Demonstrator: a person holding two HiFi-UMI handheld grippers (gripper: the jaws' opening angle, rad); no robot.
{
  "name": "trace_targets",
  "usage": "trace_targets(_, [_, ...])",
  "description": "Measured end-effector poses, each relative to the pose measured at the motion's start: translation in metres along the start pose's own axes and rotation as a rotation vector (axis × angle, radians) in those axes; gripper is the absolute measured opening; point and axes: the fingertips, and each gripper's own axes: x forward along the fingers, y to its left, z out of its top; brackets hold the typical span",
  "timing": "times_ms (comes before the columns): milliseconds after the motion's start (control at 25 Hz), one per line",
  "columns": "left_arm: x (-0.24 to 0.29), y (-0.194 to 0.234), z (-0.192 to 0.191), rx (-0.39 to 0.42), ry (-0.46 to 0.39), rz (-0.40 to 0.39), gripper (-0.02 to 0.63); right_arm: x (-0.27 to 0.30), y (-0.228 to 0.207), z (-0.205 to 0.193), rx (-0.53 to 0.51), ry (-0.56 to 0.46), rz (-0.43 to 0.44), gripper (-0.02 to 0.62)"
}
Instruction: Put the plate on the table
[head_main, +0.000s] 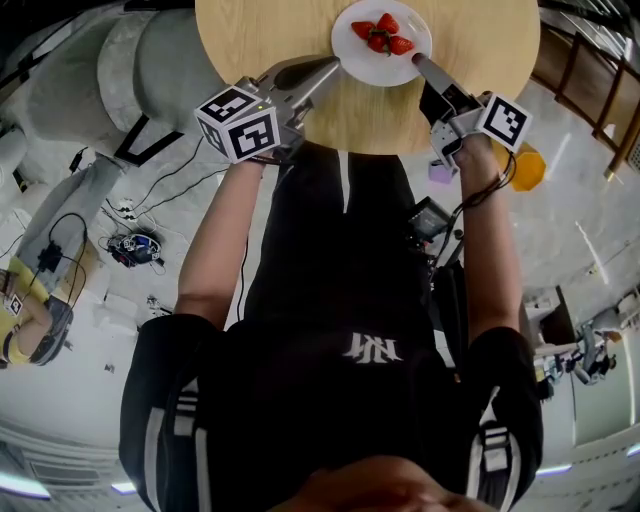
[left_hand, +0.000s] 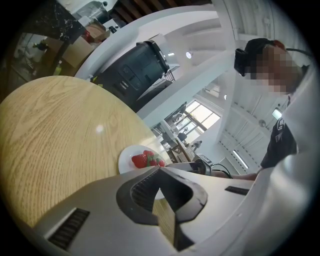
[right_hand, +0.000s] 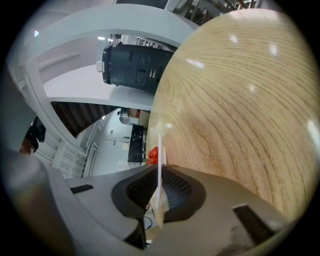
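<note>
Our black shirt (head_main: 330, 280) is closest. Past it, the left gripper (head_main: 337, 64) and the right gripper (head_main: 417, 59) each squeeze their fingers (right_hand: 137, 192) on one side of the round white plate (head_main: 372, 68) with red strawberries (head_main: 381, 33). It is low over the round wooden table (head_main: 260, 50); we cannot tell if it touches.

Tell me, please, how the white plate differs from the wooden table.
The plate is white and plain; the table is pale wood with grain. The plate is far smaller than the table. The plate carries strawberries and is held at its rim by the left claw and the right claw; the table is not gripped. Both are round.
</note>
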Motion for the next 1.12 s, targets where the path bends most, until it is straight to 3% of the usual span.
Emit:
trace_targets(400, [0.002, -0.003, -0.001, 0.004, 0.003, -0.008, 0.012, 0.0, 0.0, 0.004, -0.062, -0.012, -0.051, 0.029])
trace_targets(480, [0.002, -0.003, -0.002, 0.006, 0.006, -0.01, 0.012, 0.001, 0.0, 0.004, -0.082, -0.006, -0.064, 0.07])
trace_targets(600, [0.003, -0.003, -0.003, 0.007, 0.009, -0.014, 0.012, 0.002, 0.002, 0.004, -0.101, -0.007, -0.073, 0.075])
trace_targets(1120, [0.007, -0.007, -0.009, 0.015, 0.025, -0.017, 0.012, -0.005, -0.017, 0.009, -0.288, 0.008, -0.252, 0.075])
